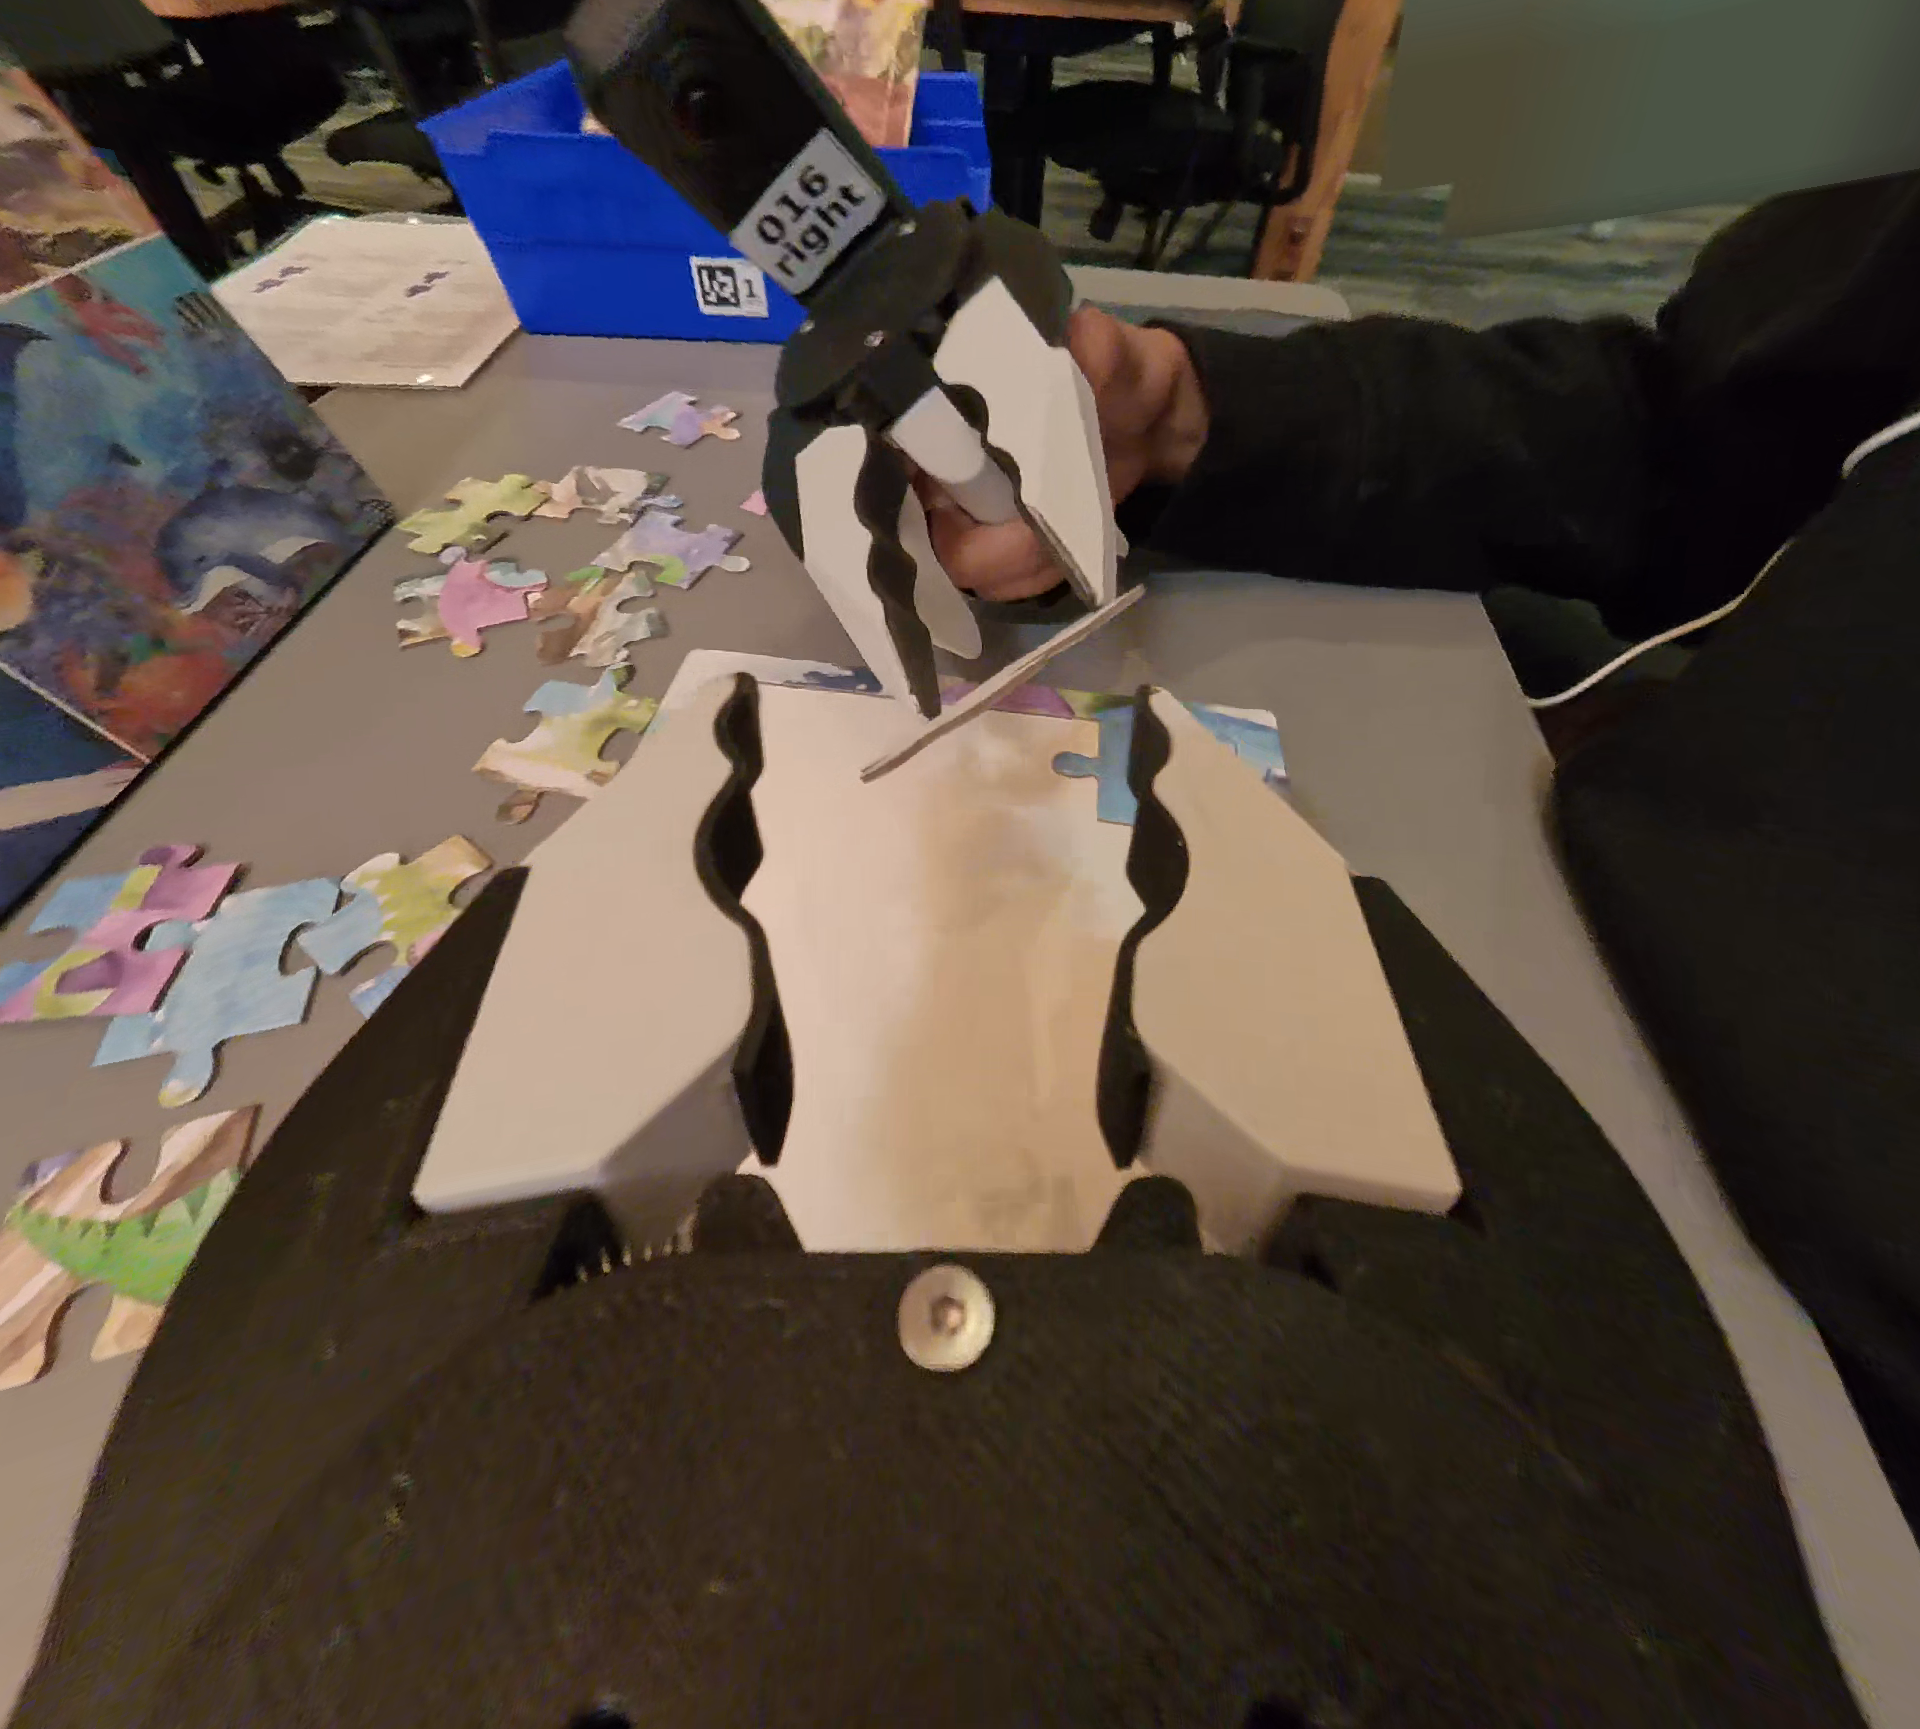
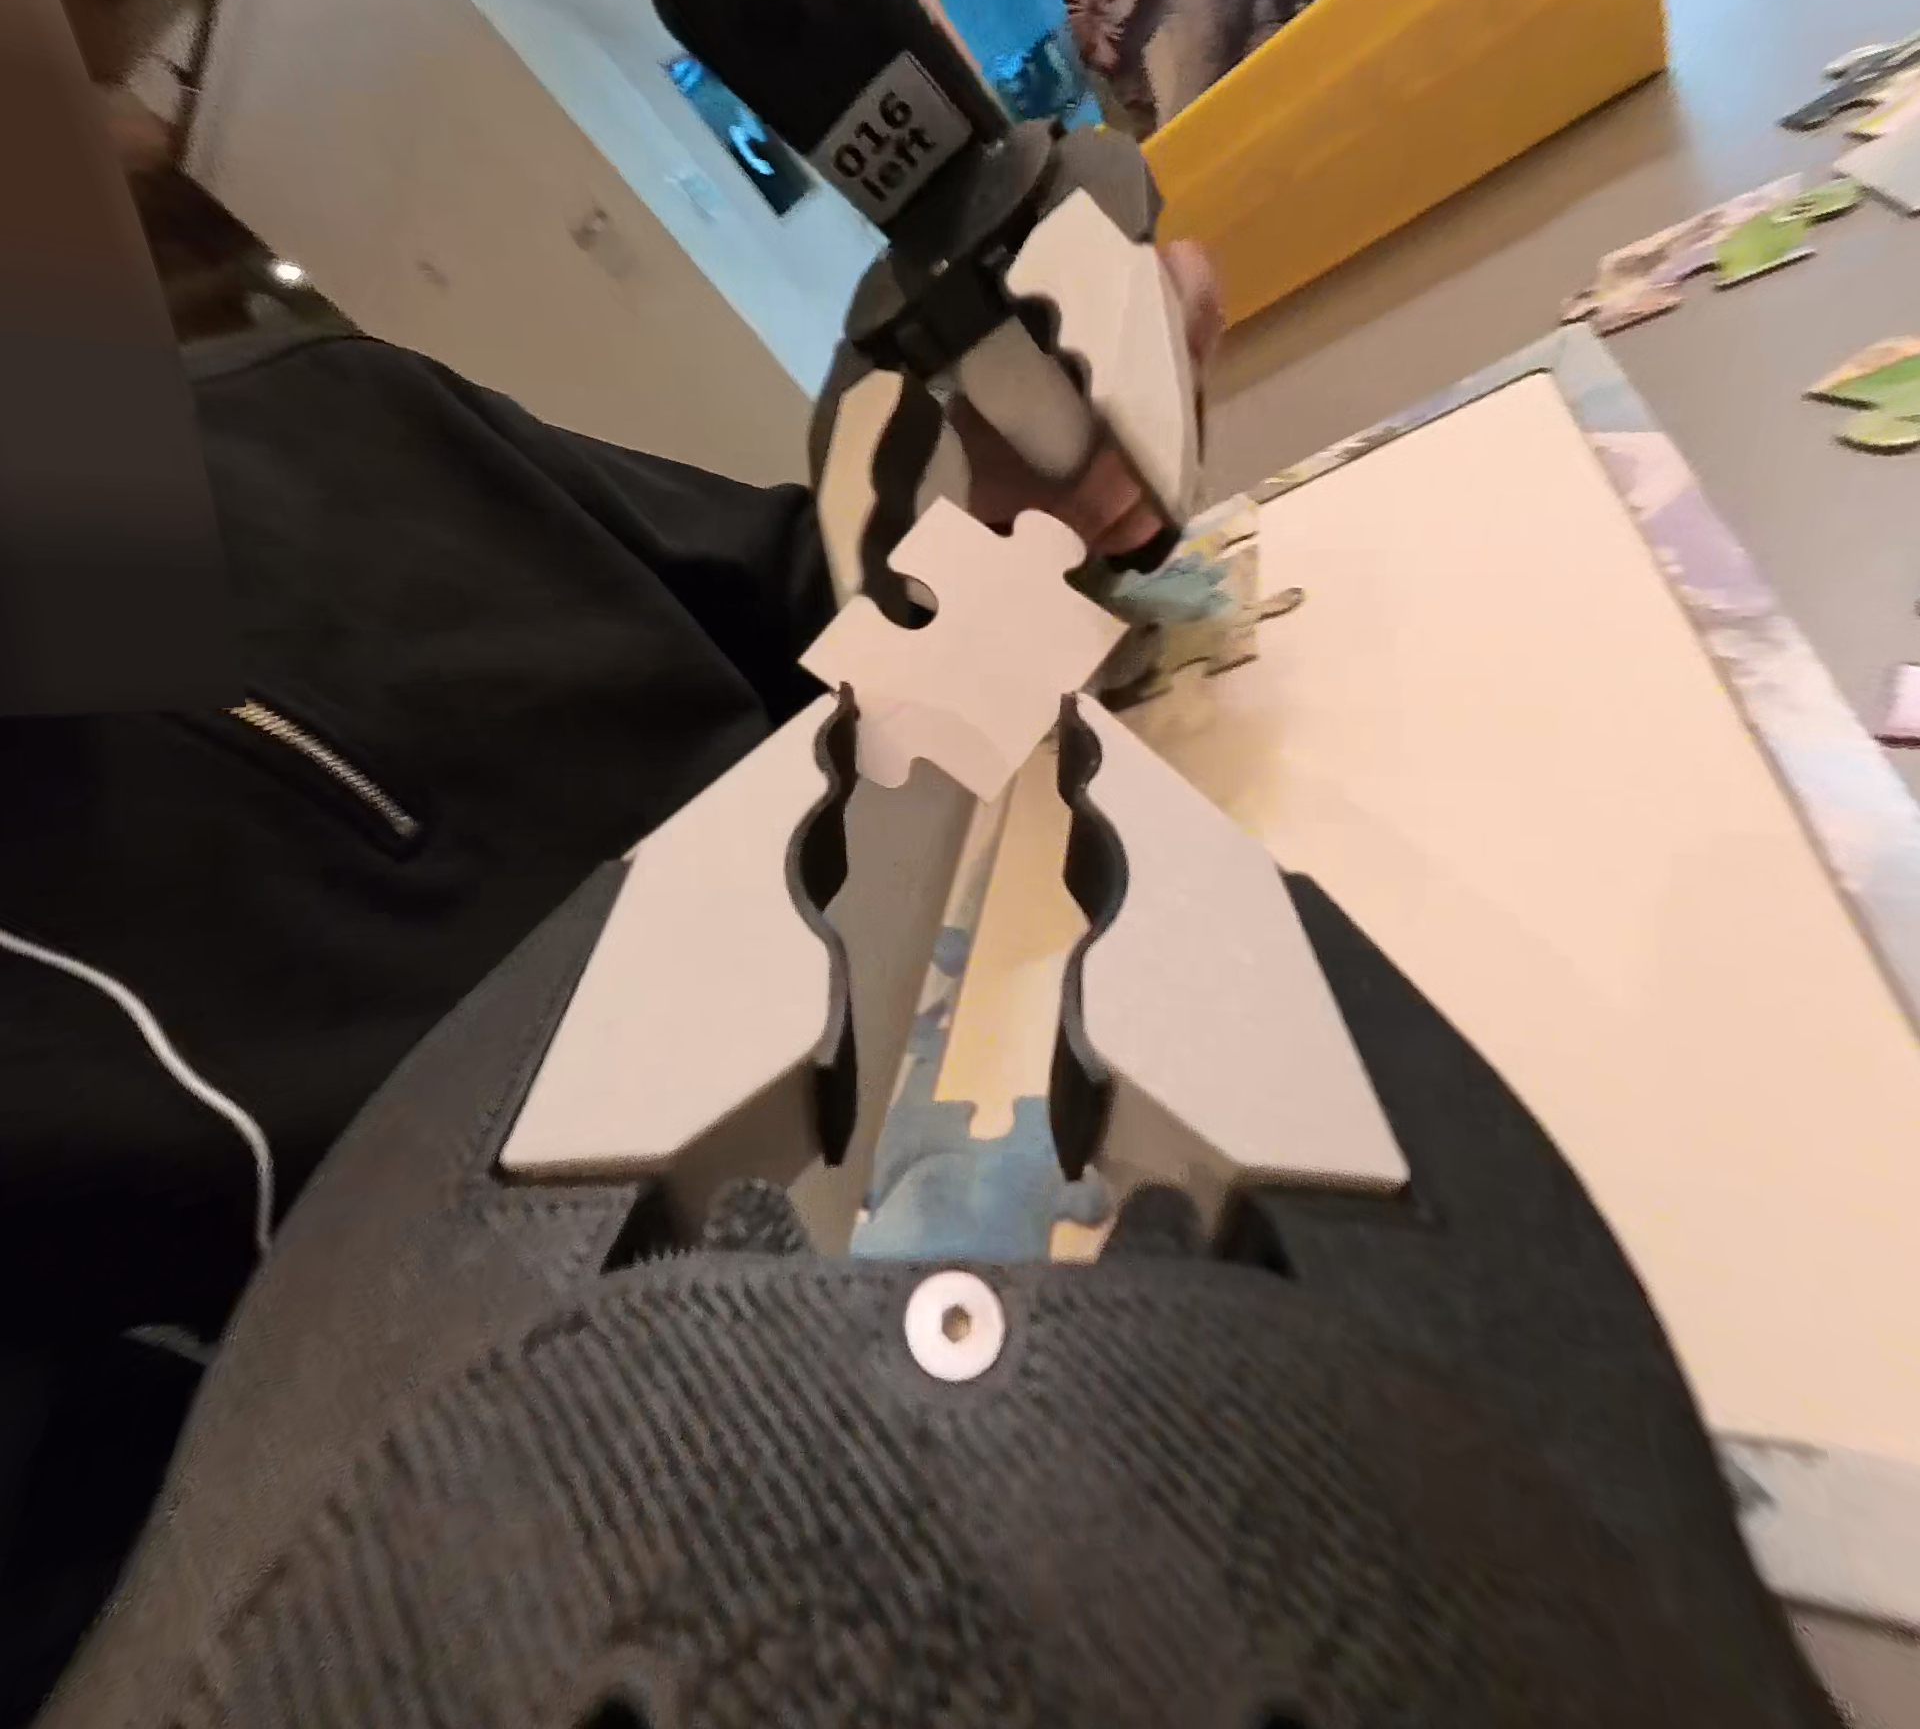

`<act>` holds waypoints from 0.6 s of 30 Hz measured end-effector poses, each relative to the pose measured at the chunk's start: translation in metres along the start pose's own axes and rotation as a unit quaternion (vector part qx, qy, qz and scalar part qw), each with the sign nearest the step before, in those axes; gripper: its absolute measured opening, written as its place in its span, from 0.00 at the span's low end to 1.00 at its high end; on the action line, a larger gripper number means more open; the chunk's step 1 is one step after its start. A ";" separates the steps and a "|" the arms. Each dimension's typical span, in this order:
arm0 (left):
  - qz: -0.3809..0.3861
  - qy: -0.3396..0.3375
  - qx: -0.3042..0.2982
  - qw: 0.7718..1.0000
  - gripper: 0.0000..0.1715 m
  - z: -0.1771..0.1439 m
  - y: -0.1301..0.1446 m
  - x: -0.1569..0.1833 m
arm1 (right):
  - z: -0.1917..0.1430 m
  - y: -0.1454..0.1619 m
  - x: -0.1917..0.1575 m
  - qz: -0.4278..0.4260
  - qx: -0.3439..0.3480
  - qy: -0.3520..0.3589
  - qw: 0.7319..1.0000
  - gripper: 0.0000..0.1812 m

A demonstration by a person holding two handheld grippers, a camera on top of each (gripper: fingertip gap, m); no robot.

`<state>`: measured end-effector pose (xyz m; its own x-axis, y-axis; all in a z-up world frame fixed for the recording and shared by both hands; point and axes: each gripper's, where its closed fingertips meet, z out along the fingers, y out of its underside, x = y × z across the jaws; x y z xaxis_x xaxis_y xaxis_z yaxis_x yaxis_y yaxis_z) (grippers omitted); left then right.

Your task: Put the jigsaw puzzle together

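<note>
We see soft, even indoor light, fairly dim, with only faint shadows on the grey bench [image 1: 644,391]. A pale sheen of glare lies on the white puzzle board [image 1: 935,900]. Both wide-angle views bow strongly at the edges. The right wrist view is smeared with blur; its yellow bin [image 2: 1403,79] looks soft.

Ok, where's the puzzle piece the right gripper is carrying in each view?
Left wrist view: the puzzle piece is upper centre, seen edge-on as a thin tilted sliver between the right gripper's tips.
Right wrist view: the piece is centre, blank back to the camera, at that gripper's tips.
Shared landmark: the cream puzzle board, right of the piece in the right wrist view.
</note>
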<state>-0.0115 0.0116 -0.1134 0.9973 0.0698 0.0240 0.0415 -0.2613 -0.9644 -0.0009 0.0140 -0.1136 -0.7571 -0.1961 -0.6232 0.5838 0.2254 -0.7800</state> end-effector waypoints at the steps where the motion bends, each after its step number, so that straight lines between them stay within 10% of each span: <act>1: 0.009 -0.001 -0.010 1.000 0.34 0.002 0.003 0.002 | 0.002 0.000 -0.003 0.005 0.002 -0.012 1.000 0.20; 4: 0.023 -0.008 -0.035 0.999 0.10 0.005 0.010 0.002 | 0.003 0.000 -0.005 0.017 0.004 -0.024 1.000 0.21; 18: -0.263 0.102 0.000 0.959 0.00 -0.001 0.013 -0.006 | -0.023 -0.019 0.028 -0.176 0.004 0.194 0.965 0.24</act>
<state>-0.0174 0.0065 -0.1263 0.8300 0.0012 0.5578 0.5414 -0.2420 -0.8052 -0.0397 0.0265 -0.1149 -0.9607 0.1141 -0.2532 0.2720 0.2026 -0.9407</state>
